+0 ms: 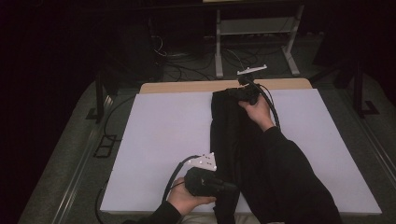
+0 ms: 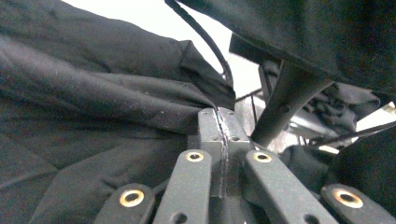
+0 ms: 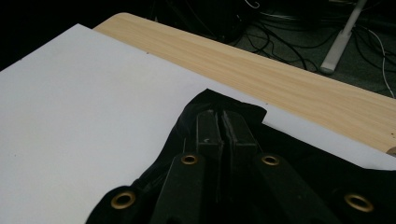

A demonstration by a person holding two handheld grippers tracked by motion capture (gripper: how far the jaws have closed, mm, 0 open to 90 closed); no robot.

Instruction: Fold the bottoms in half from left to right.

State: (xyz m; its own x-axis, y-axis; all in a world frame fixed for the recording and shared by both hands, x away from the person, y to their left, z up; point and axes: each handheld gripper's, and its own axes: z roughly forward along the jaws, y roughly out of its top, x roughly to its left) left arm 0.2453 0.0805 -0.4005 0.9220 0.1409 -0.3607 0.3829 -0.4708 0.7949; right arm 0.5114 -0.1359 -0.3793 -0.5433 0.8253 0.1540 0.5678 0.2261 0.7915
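where cables litter floor (image 1: 196, 65), white sheet (image 1: 159, 135) covers table (image 1: 187, 86).

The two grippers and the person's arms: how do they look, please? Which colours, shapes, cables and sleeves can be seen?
The left gripper has a black body and a grey three-cornered plate with small dark dots. The right gripper is also black, with a pale plate above it. A black cable trails from each. The jaws are flat black bars on links with brass-coloured rivets. The person wears long black sleeves.

Dim, grainy pictures; bright white sheet, surroundings lost in darkness.
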